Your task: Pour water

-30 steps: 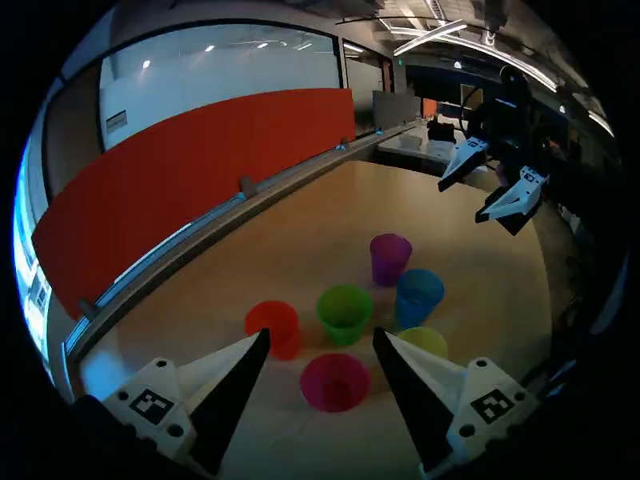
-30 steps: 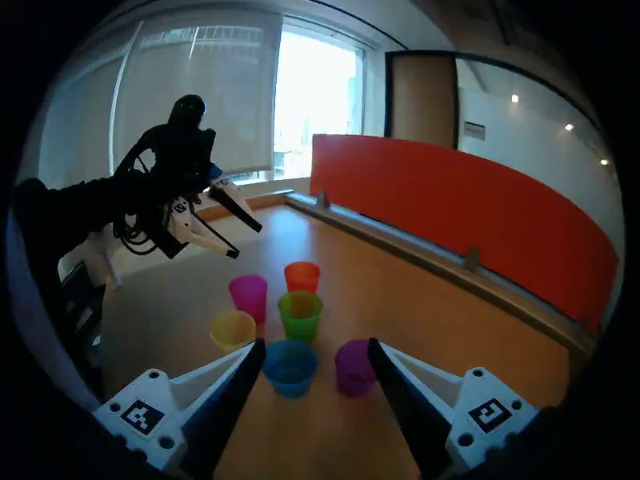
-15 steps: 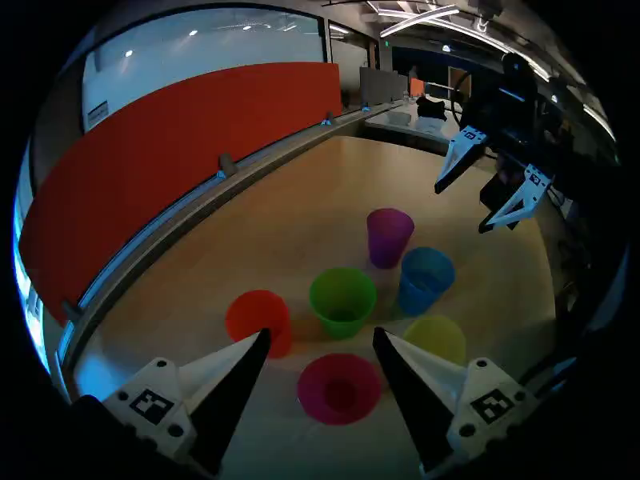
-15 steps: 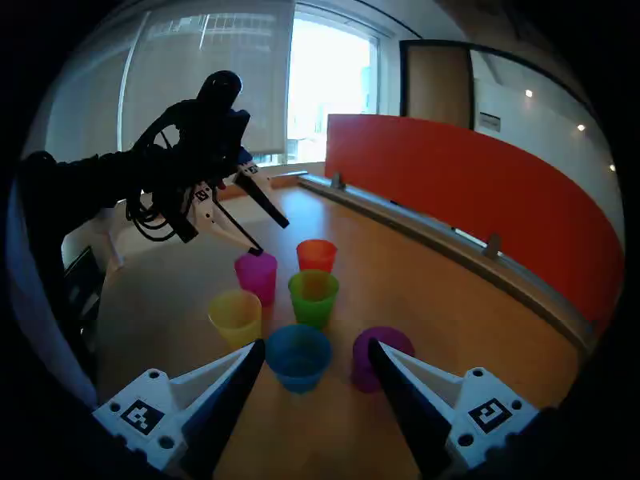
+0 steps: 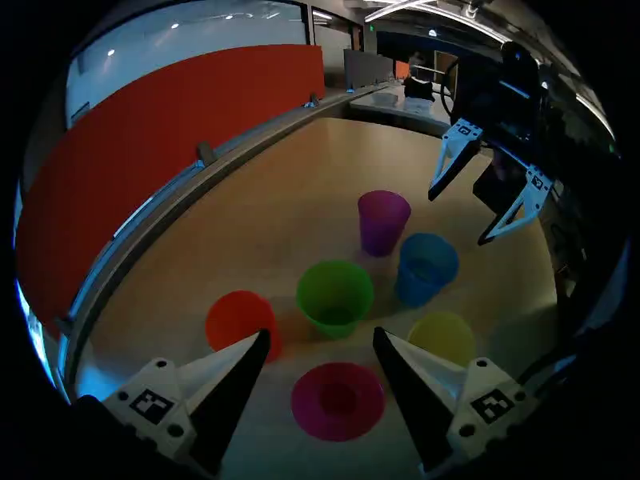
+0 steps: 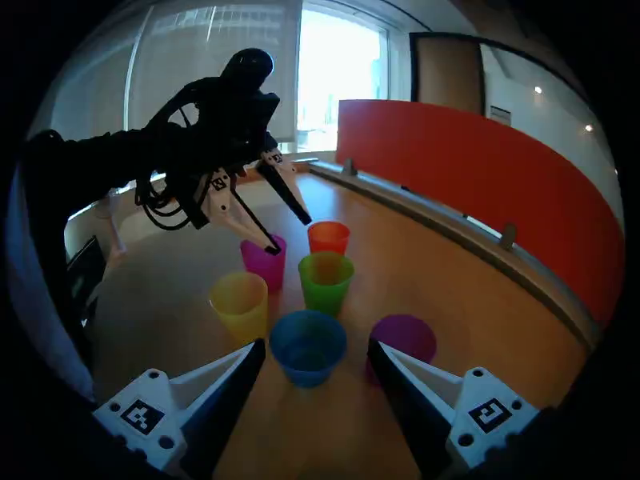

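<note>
Here six plastic cups stand upright in a loose cluster on a wooden bench (image 5: 320,184), close together. In the left gripper view the pink cup (image 5: 338,400) is nearest, with the red cup (image 5: 236,320) and the yellow cup (image 5: 440,336) to either side of it, the green cup (image 5: 334,294) in the middle, and the blue cup (image 5: 426,268) and the purple cup (image 5: 383,220) farthest off. The left hand-held gripper (image 5: 320,330) has its fingers spread apart and grips nothing; the pink cup lies between them, lower in the view. In the right gripper view one of its fingertips sits at the pink cup's rim, though I cannot tell whether it touches. The right hand-held gripper (image 6: 315,342) is also spread wide and holds nothing, with the blue cup between its fingers in its own view and the purple cup just beside one finger. From the left gripper view it hangs in the air on the far side of the cluster, above the bench near the blue and purple cups. An orange panel (image 5: 160,136) runs along one long edge of the bench. Whether any cup holds water I cannot tell.
</note>
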### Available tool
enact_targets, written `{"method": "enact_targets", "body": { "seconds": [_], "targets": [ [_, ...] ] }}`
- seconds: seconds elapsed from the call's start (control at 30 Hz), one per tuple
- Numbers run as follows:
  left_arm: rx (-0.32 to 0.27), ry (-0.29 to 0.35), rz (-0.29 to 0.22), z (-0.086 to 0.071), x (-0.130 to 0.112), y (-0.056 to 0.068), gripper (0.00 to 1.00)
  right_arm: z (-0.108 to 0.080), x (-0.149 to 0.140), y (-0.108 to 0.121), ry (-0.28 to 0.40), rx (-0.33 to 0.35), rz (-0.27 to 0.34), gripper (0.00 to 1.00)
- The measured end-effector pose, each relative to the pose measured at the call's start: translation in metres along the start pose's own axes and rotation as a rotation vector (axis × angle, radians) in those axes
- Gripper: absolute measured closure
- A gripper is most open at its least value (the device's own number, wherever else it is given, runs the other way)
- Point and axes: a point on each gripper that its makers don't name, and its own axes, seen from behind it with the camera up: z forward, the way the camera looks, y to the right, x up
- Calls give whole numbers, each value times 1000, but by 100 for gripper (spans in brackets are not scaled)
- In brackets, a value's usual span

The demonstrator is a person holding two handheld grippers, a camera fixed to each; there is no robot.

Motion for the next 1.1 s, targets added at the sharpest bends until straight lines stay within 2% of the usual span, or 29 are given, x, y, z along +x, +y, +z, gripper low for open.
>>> {"method": "enact_targets", "body": {
  "seconds": [0.6, 1.1],
  "targets": [
    [-4, -16, 10, 11, -2, 0, 4, 15, -19, -5, -33, 17, -20, 1],
    [-1, -23, 13, 14, -4, -1, 4, 38, -34, -4, -58, 18, -35, 1]
  ]
}}
